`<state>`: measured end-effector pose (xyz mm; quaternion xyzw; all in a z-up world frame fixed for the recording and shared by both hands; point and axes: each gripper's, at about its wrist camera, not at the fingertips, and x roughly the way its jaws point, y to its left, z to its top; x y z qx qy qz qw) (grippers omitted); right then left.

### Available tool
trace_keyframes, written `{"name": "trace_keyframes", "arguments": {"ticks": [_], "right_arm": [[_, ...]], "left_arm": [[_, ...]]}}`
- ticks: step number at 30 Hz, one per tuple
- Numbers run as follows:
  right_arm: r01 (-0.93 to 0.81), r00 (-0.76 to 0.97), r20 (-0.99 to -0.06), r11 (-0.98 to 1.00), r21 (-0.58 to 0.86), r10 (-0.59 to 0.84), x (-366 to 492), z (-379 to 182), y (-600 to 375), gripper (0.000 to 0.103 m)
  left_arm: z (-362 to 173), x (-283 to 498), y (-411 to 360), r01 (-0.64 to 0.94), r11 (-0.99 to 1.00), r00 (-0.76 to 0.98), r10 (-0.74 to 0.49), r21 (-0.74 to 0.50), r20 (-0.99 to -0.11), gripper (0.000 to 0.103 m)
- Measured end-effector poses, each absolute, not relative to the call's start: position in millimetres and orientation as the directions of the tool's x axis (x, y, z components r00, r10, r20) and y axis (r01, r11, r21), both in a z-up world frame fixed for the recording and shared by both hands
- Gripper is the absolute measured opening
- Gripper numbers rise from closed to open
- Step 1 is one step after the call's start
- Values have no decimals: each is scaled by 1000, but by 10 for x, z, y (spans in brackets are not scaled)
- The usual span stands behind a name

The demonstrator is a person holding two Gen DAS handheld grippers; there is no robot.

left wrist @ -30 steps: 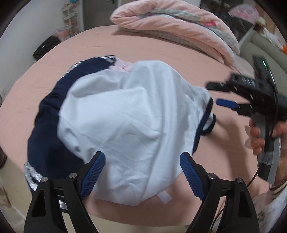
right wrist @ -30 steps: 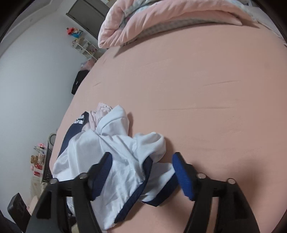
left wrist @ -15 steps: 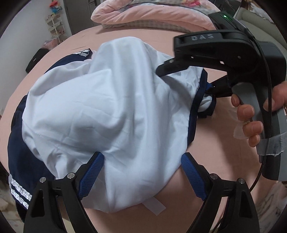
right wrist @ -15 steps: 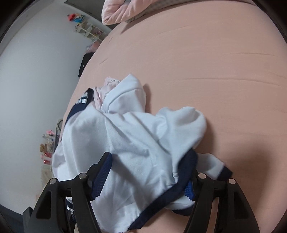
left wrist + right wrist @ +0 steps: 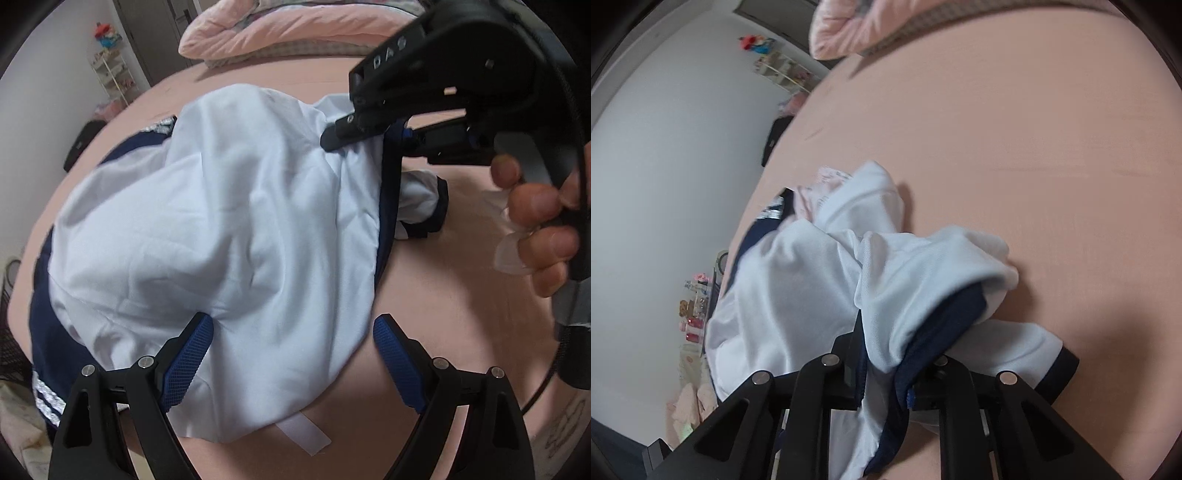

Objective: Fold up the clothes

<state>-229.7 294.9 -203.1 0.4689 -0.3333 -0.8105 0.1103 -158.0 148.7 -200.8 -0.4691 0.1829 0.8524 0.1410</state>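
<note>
A crumpled white shirt with navy trim lies on the pink bed, over a navy garment with silver stripes. My left gripper stands open just above the shirt's near hem, its blue pads on either side of the cloth. My right gripper is shut on the shirt's navy-trimmed edge. In the left wrist view the right gripper bites the shirt's far right side, held by a hand.
A folded pink quilt lies at the far end of the bed. A shelf rack and a dark bag stand by the wall at left. Bare pink sheet stretches to the right of the clothes.
My right gripper came in over the shirt and shut on its navy-trimmed edge. The left gripper moved closer to the shirt's near hem and stayed open.
</note>
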Motion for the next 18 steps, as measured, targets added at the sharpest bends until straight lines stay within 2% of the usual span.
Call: {"name": "trace_keyframes", "arguments": {"ticks": [5, 11, 18], "right_arm": [[-79, -584, -638, -747, 660, -502, -2143, -1783, 3000, 13], [-43, -615, -598, -735, 677, -514, -1989, -1567, 3048, 13], [-30, -610, -592, -731, 681, -527, -2012, -1485, 3036, 13]], "left_arm": [[-1950, -1558, 1497, -387, -897, -557, 42, 214, -830, 89], [-1806, -1430, 1570, -451, -874, -556, 116, 182, -823, 89], [-1780, -1338, 1798, -406, -878, -621, 63, 252, -781, 89]]}}
